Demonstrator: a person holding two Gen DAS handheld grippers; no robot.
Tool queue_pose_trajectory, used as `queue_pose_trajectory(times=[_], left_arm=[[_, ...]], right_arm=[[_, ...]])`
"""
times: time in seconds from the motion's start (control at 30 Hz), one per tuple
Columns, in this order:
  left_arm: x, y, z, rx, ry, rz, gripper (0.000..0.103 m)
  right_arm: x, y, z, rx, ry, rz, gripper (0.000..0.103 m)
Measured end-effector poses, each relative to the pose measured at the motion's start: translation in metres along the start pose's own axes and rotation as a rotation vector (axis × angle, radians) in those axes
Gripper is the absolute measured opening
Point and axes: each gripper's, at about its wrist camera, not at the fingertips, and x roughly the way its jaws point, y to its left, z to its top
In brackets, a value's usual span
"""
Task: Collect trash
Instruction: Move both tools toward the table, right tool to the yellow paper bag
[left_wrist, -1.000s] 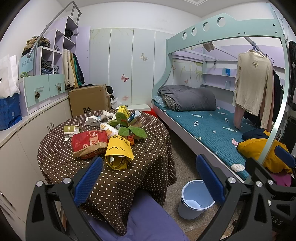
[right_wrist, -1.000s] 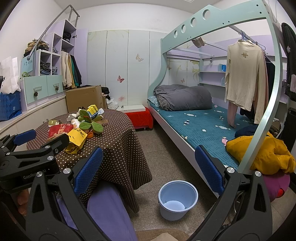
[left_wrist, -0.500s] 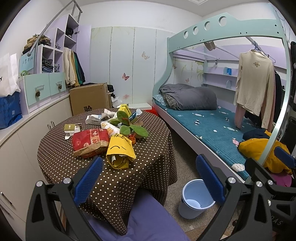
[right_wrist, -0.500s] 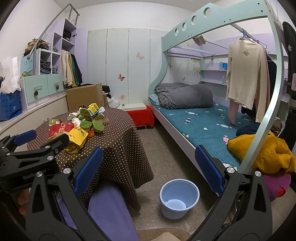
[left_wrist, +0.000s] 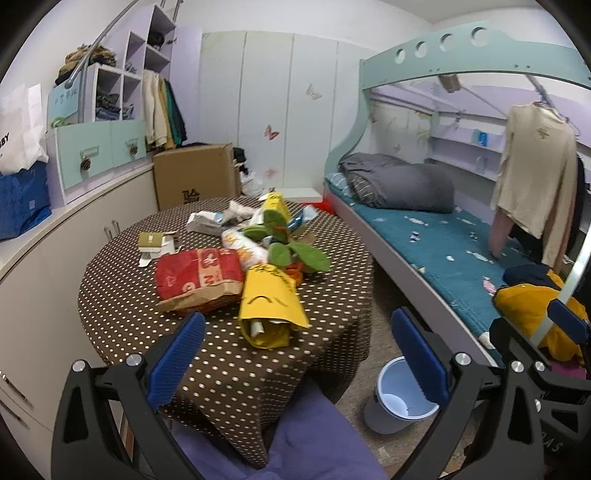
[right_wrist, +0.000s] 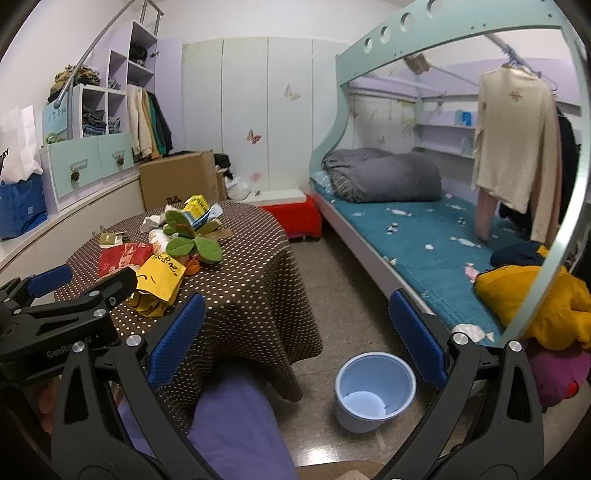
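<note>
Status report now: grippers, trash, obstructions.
Left gripper open, empty. Right gripper open, empty. Trash pile untouched on table; bin on floor. Nothing blocking.

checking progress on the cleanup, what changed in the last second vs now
The left gripper has moved in toward the table; the yellow bag now sits nearer, just ahead of its open jaws. The right gripper has barely shifted. Nothing was grasped or released. The trash on the table, the green plush plant and the blue bin on the floor lie as before.
</note>
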Motion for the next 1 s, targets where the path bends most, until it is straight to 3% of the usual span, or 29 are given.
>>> queue_pose_trajectory(times=[0.43, 0.7, 1.0], left_arm=[[0.064, 0.085, 0.005, -0.146, 0.196, 0.099, 0.099], [0.080, 0.137, 0.008, -0.234, 0.255, 0.130, 0.099], [0.090, 0.185, 0.012, -0.283, 0.293, 0.170, 0.099]], right_arm=[[0.081, 0.064, 0.010, -0.017, 0.208, 0.165, 0.098], [0.117, 0.114, 0.019, -0.044, 0.301, 0.272, 0.098], [0.154, 0.158, 0.024, -0.097, 0.378, 0.303, 0.098]])
